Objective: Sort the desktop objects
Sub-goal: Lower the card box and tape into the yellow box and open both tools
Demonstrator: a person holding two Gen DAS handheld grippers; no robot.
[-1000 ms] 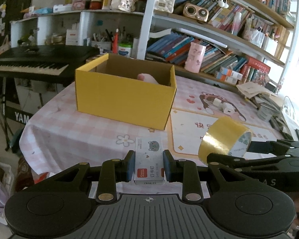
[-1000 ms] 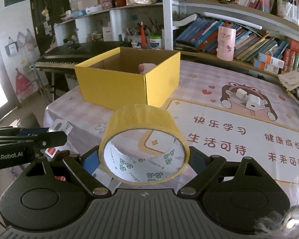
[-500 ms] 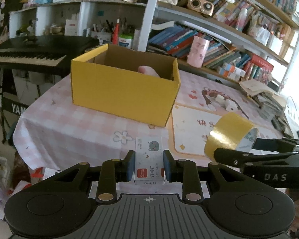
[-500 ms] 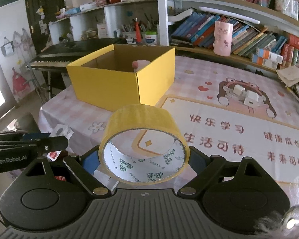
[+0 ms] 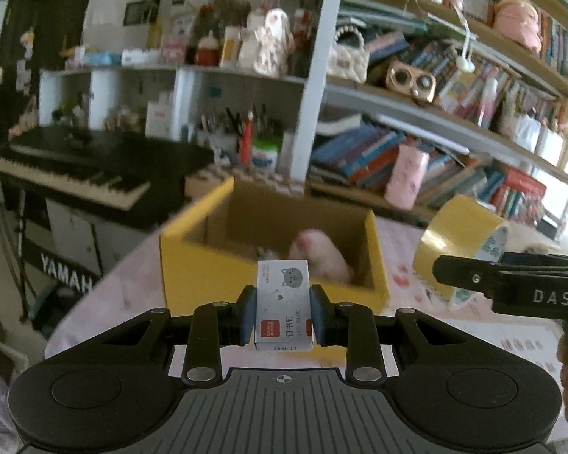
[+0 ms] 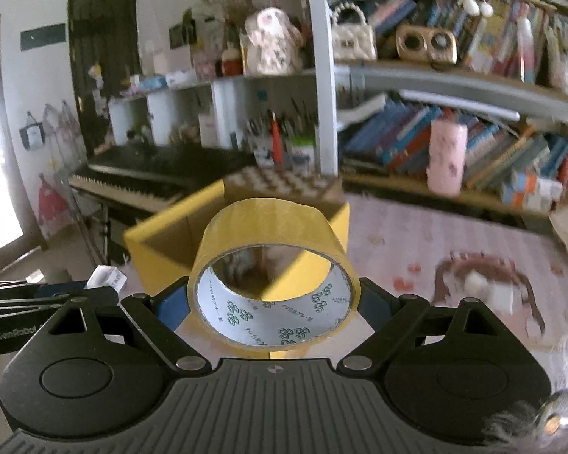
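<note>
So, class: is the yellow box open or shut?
Open: the yellow box shows its brown inner walls, with a pink object lying inside.

Left gripper holds a staple box above the yellow box.

Its jaws are clamped on the sides of the small white staple box, which carries a grey cat face and a red label. Just beyond stands the open yellow cardboard box on the pink-checked counter, with a pink object inside. At right, the right gripper carries a roll of yellow tape.
</note>
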